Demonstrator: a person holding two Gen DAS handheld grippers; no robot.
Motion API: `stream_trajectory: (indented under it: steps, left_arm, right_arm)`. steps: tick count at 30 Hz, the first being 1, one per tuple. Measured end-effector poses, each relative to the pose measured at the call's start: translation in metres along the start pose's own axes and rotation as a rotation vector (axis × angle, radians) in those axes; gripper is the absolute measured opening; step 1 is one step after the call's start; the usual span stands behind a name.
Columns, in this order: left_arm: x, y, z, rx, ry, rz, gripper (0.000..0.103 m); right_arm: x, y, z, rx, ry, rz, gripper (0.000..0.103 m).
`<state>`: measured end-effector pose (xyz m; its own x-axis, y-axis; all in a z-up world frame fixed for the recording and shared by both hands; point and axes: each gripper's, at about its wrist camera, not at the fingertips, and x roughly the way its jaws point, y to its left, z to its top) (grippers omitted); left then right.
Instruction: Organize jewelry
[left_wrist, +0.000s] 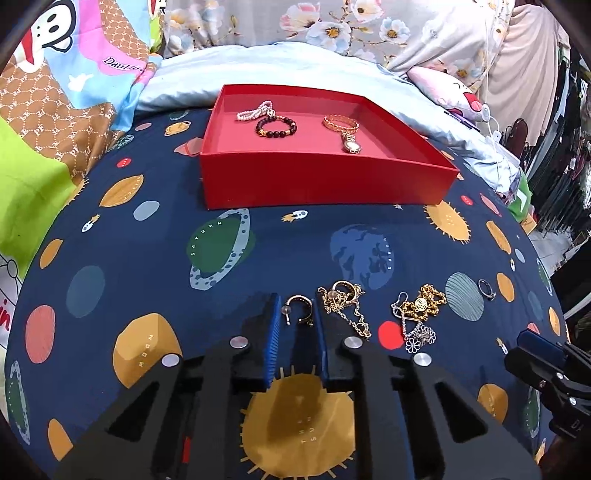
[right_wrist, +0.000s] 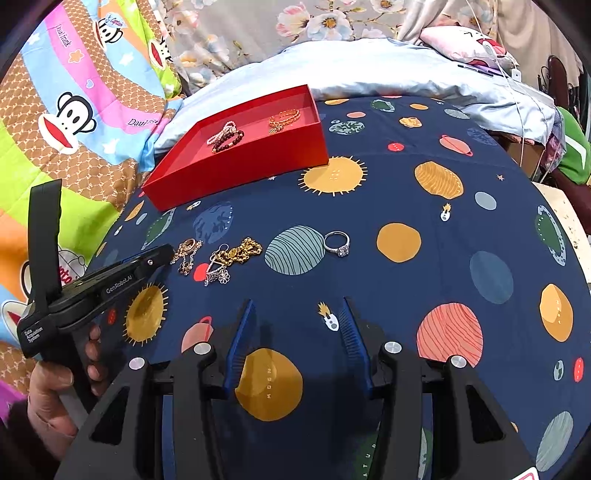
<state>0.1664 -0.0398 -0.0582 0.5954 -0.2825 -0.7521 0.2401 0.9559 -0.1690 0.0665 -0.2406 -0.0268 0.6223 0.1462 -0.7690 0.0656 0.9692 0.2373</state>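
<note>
A red tray (left_wrist: 317, 184) holds a pearl bracelet (left_wrist: 255, 110), a dark bead bracelet (left_wrist: 277, 127) and a gold chain with a watch (left_wrist: 345, 131). My left gripper (left_wrist: 297, 308) is narrowly open around a gold hoop earring (left_wrist: 299, 308) on the space-print sheet. Beside it lie a gold chain with a hoop (left_wrist: 345, 304), a gold and silver tangle (left_wrist: 419, 314) and a silver ring (left_wrist: 487, 289). My right gripper (right_wrist: 297, 308) is open and empty above the sheet; the ring (right_wrist: 337, 243) lies ahead of it.
The tray (right_wrist: 240, 162) sits at the far edge of the space-print sheet (right_wrist: 424, 221). A pale blue pillow (left_wrist: 280, 70) and cartoon bedding (left_wrist: 55, 110) lie behind and left. A person's hand (right_wrist: 55, 387) holds the left gripper's handle.
</note>
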Motion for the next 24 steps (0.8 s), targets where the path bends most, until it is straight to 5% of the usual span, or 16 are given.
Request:
stream_trajectory:
  steps: [1,11,12,14,15,24]
  left_arm:
    - [-0.001,0.001,0.000,-0.004,0.001,-0.002,0.004]
    - [-0.019,0.011,-0.002,-0.035,-0.001,-0.033,0.005]
    - [-0.019,0.010,-0.002,-0.033,0.001,-0.035,0.007]
    - [-0.018,0.008,-0.003,-0.027,0.005,-0.036,0.031]
    - [-0.018,0.006,-0.004,-0.022,-0.001,-0.027,0.035]
    - [-0.002,-0.007,-0.005,0.031,0.003,0.004,0.032]
  right_arm:
    - [0.000,0.000,0.000,0.000,-0.001,0.000,0.047]
    - [0.000,0.003,0.001,-0.010,-0.004,0.001,0.047]
    - [0.000,0.004,0.002,-0.012,-0.004,0.001,0.047]
    - [0.001,0.004,0.002,-0.014,-0.003,0.002,0.047]
    - [0.001,0.005,0.002,-0.015,-0.003,0.002,0.047]
    - [0.002,0.005,0.003,-0.014,-0.001,0.004,0.047]
